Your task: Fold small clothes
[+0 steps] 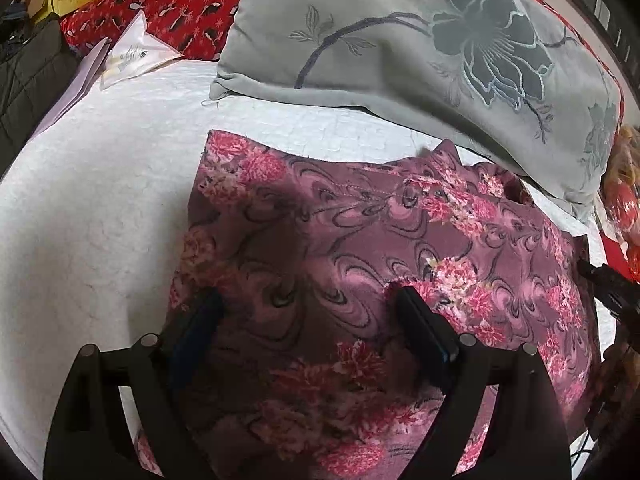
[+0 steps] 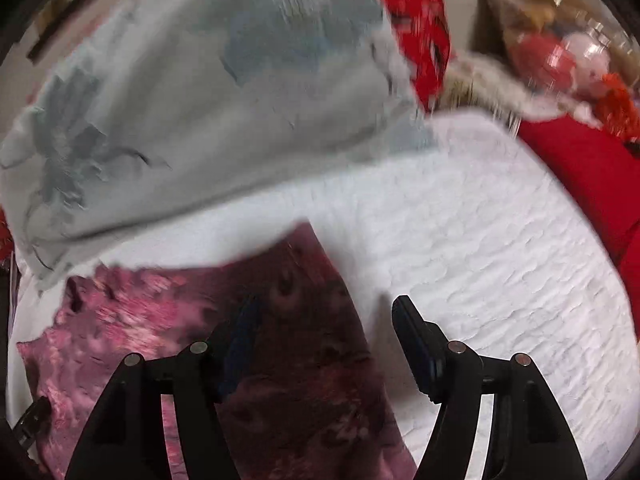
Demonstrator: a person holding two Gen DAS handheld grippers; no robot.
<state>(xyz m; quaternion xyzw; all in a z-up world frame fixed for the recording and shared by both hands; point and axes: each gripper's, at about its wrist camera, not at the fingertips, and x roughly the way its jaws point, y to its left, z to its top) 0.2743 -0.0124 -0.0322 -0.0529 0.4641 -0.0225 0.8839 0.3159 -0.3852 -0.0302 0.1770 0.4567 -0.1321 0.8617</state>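
Both the left gripper (image 1: 308, 300) and right gripper (image 2: 324, 312) wide apart, empty, over seemingly velvety floral garment (image 1: 360, 248).

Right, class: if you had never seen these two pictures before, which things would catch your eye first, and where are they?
The purple-pink floral garment stands out first, spread on the white quilted bedcover and filling the middle of the left wrist view. Behind it lies a large grey pillow with a dark embroidered flower. The open left gripper sits over the garment, while the open right gripper straddles the garment's right edge.
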